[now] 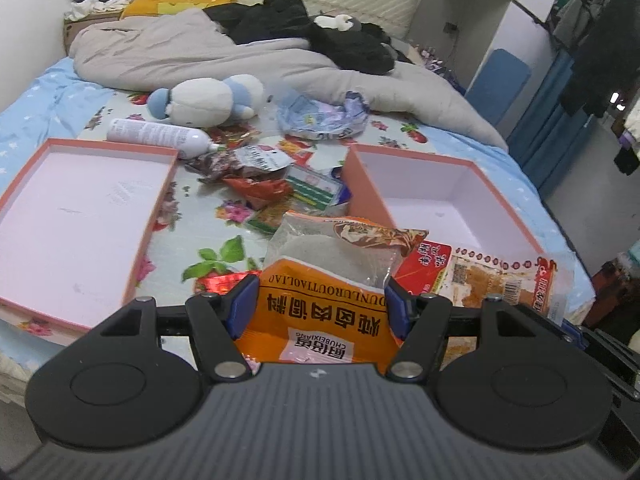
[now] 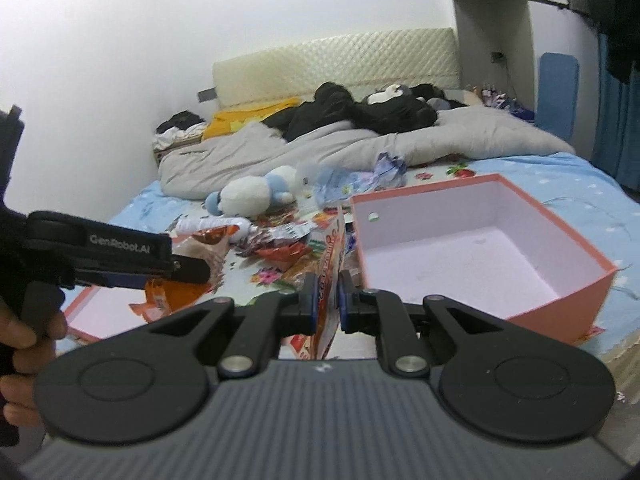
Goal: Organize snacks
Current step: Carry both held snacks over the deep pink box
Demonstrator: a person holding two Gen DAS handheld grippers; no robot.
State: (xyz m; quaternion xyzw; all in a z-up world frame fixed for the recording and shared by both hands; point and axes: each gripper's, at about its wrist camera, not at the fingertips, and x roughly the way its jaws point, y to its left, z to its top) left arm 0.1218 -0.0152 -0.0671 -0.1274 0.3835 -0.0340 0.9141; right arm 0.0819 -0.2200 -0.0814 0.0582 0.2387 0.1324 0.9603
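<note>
My left gripper (image 1: 320, 300) is shut on an orange seasoning packet (image 1: 320, 280) with a clear window, held above the bed between two pink boxes. My right gripper (image 2: 326, 296) is shut on a flat red-and-clear snack packet (image 2: 330, 264), held edge-on; the same packet shows in the left wrist view (image 1: 496, 280) to the right of the orange packet. A shallow pink lid (image 1: 24, 184) lies on the left and a deeper pink box (image 1: 404, 170), (image 2: 540, 220) on the right. A pile of loose snack packets (image 1: 264, 184), (image 2: 284, 248) lies between them. The left gripper's fingers (image 2: 188, 270) show in the right wrist view.
A blue-and-white plush toy (image 1: 208, 100), a white bottle (image 1: 156, 134) and a crumpled plastic bag (image 1: 320, 116) lie beyond the snacks. A grey duvet (image 1: 240, 60) and black clothes (image 1: 320, 28) cover the far bed. The floor drops off at the right.
</note>
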